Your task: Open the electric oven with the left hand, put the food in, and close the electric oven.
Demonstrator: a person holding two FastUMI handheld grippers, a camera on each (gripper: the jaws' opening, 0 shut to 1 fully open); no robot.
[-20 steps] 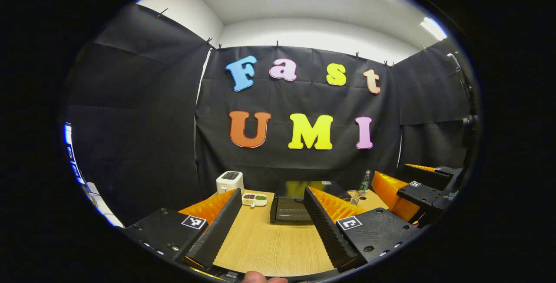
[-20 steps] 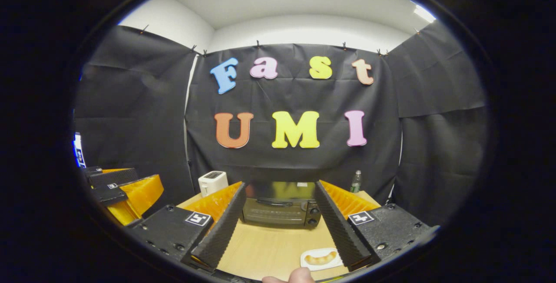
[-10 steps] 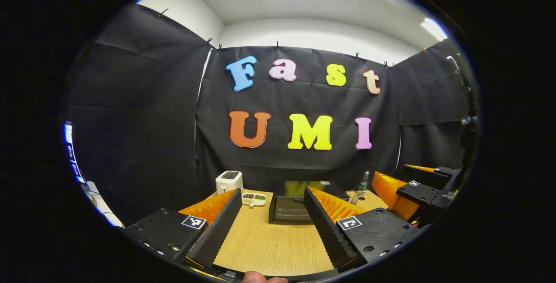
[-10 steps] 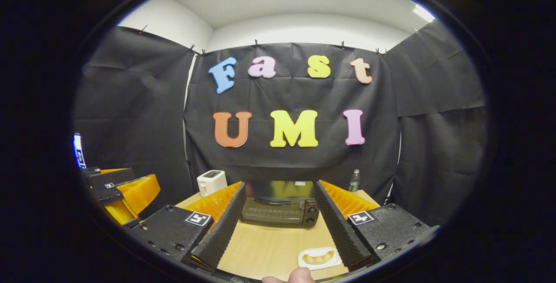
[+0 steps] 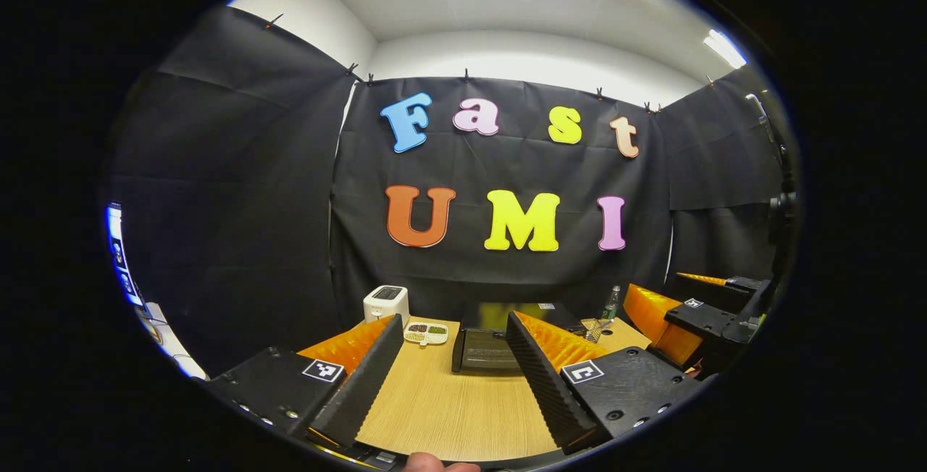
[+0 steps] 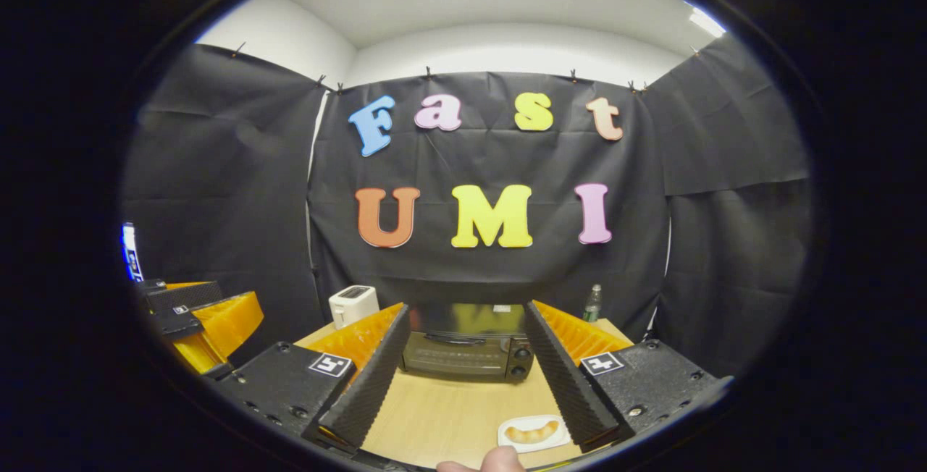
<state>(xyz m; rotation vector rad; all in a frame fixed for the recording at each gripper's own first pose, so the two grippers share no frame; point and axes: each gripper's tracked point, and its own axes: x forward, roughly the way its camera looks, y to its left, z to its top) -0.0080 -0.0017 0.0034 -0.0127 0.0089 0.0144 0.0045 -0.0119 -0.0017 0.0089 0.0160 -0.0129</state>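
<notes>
- My left gripper (image 5: 455, 374) hangs wide open over the pale wooden table (image 5: 449, 407), gripping nothing; the right gripper (image 6: 463, 374) is equally spread and empty.
- Ahead sits the small black electric oven (image 6: 467, 347) with its glass door closed, well apart from both claws.
- I'd take the thin bar handle (image 6: 455, 339) along the door's top edge: rigid, probably slick, hinged below.
- The curved golden pastry (image 6: 531, 432) on its white tray (image 6: 507, 431) looks light and crushable, so I'd grip the tray rim.
</notes>
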